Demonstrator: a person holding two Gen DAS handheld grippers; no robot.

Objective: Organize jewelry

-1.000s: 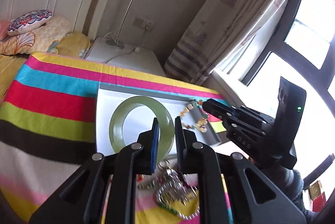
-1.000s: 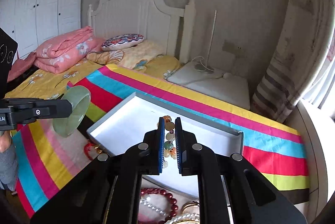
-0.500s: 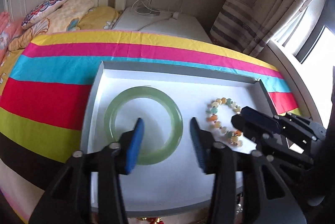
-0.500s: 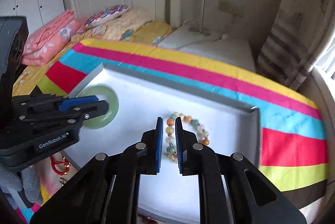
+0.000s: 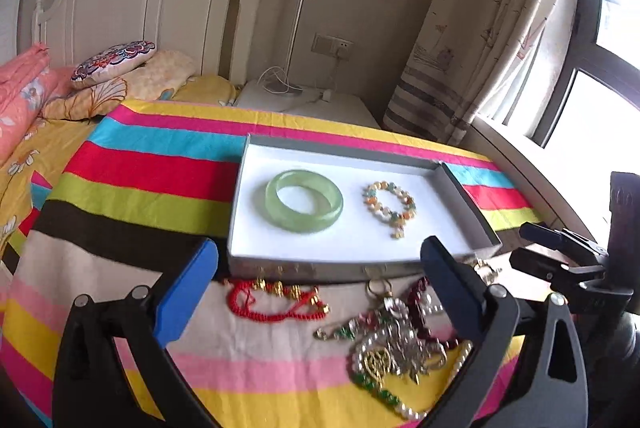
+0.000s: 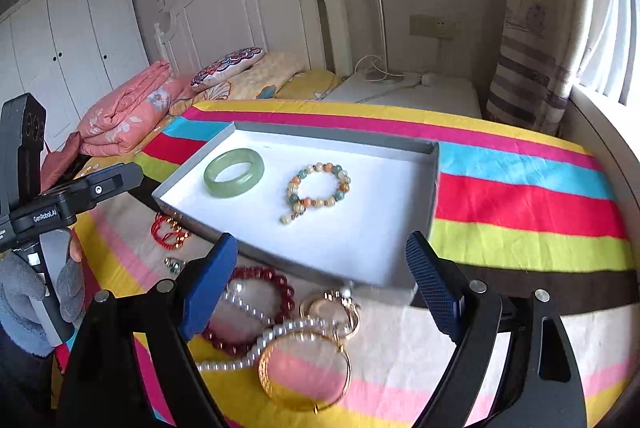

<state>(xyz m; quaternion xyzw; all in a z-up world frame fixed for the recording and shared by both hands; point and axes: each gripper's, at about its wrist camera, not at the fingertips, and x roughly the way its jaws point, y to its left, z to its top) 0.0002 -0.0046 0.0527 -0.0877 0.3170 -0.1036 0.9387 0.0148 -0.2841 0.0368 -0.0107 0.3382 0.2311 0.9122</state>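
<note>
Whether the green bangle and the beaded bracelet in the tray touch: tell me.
Apart. In the right wrist view, bare white tray floor shows between the green bangle and the beaded bracelet; the left wrist view shows the same gap.

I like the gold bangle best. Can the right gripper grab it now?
Probably yes. The right gripper is open and empty just above the gold bangle; only a pearl strand lies across it.

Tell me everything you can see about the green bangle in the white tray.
The green bangle is a thick, smooth, translucent pale-green ring, jade-like in look, unbroken. It lies flat on the white floor of the shallow grey-rimmed tray, in its left half, apart from the beaded bracelet beside it. Neither gripper touches it.
</note>
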